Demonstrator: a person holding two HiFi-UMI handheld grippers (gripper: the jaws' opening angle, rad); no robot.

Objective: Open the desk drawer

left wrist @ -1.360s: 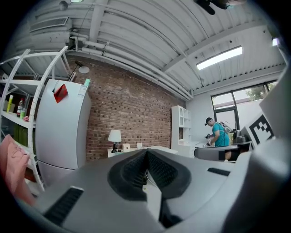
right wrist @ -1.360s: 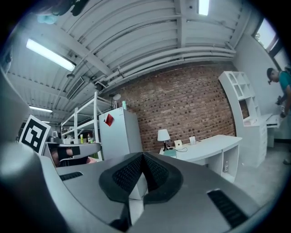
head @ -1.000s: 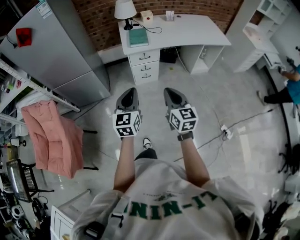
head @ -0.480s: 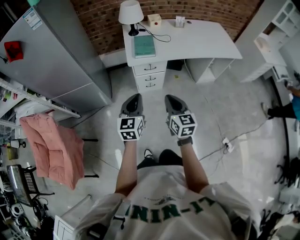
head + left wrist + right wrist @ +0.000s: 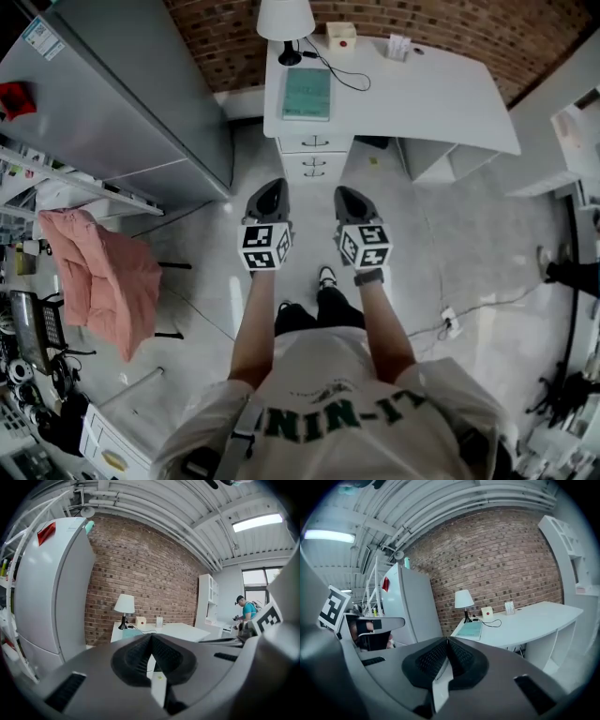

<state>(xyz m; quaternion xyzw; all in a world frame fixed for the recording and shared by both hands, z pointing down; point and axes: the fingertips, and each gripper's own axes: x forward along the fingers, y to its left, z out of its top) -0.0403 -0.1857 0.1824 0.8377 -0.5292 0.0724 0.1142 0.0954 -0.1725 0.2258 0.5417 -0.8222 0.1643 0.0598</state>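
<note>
The white desk (image 5: 441,94) stands against the brick wall, with its stack of drawers (image 5: 315,155) under the left end, all closed. Both grippers are held out in front of the person, short of the drawers and above the floor. My left gripper (image 5: 271,189) is shut with nothing in it; in the left gripper view its jaws (image 5: 151,638) meet. My right gripper (image 5: 348,195) is also shut and empty, its jaws closed (image 5: 447,642) in the right gripper view. The desk (image 5: 525,620) lies ahead of them.
A grey fridge (image 5: 112,103) stands left of the desk. A lamp (image 5: 286,19), a green notebook (image 5: 307,94) and a cable lie on the desktop. A chair with a pink jacket (image 5: 103,281) is at the left, white shelving (image 5: 577,122) at the right, a floor cable (image 5: 450,323) beside the person.
The person has walked toward the desk. Both grippers have come forward and a little lower, closer to the drawers. Their jaws stay shut.
</note>
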